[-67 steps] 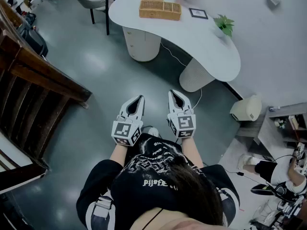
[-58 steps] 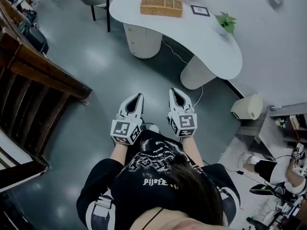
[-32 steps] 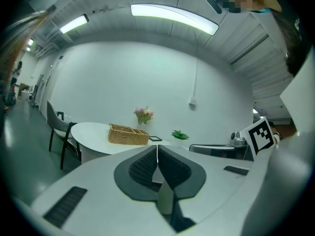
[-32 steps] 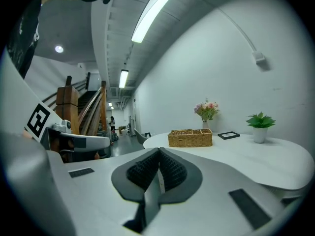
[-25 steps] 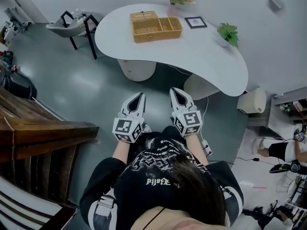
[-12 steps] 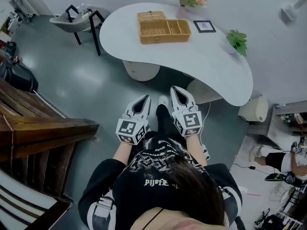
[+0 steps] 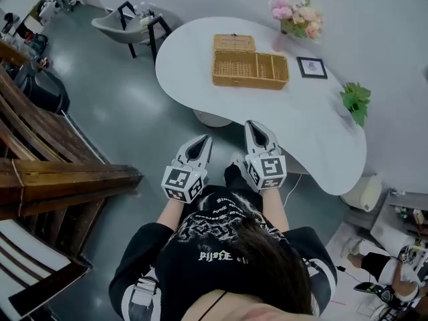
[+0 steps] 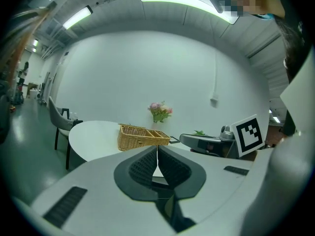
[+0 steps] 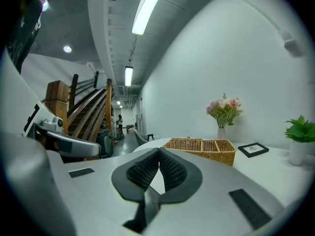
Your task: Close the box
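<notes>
A person (image 7: 221,246) seen from above holds two grippers out in front, side by side over a grey floor (image 7: 127,112). The left gripper (image 7: 204,139) and the right gripper (image 7: 253,124) both have their jaws pressed together, with nothing between them. Just beyond is a curved white worktop (image 7: 314,129). The wicker box (image 7: 251,69) sits on it, well apart from both grippers, its lid (image 7: 234,43) laid open behind. Pink flowers (image 7: 297,12) stand further back.

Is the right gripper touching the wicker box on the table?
Apart. The head view shows bare white table between the right gripper and the wicker box.
</notes>
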The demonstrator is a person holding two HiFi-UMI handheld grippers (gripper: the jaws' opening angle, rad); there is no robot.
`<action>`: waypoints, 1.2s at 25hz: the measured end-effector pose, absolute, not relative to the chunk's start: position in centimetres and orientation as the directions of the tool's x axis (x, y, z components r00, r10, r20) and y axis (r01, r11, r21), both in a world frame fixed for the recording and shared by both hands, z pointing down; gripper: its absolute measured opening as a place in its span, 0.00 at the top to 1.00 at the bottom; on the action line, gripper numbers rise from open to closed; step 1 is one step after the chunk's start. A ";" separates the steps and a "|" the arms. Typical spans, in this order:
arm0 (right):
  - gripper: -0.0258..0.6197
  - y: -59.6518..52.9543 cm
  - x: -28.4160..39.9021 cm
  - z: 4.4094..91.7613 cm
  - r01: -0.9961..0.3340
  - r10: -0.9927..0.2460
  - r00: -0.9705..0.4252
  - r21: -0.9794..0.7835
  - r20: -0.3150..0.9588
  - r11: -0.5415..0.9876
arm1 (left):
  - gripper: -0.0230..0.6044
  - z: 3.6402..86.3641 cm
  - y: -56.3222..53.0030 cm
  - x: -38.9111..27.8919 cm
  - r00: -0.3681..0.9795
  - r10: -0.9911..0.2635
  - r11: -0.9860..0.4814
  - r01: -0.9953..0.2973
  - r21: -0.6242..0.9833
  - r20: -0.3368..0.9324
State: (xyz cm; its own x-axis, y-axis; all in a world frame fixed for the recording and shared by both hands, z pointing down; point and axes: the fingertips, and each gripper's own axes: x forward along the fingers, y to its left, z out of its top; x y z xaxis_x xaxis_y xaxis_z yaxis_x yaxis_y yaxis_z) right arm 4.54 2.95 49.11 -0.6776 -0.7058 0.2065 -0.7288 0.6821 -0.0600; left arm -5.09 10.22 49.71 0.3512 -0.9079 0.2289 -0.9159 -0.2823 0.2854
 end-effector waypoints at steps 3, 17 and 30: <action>0.92 -1.2 4.7 49.7 -0.715 -0.686 -0.691 -0.074 0.227 0.695 | 0.92 50.5 6.4 -4.9 0.338 -0.904 -0.251 -0.915 0.315 0.261; 0.92 -14.2 7.7 51.6 -0.627 -0.589 -0.758 -0.064 0.280 0.777 | 0.92 52.9 -6.2 -2.6 0.230 -0.924 -0.108 -0.924 0.366 0.307; 0.92 -18.4 7.3 52.5 -0.630 -0.582 -0.752 -0.078 0.309 0.772 | 0.92 54.3 -11.4 -7.5 0.102 -0.928 0.048 -0.922 0.384 0.360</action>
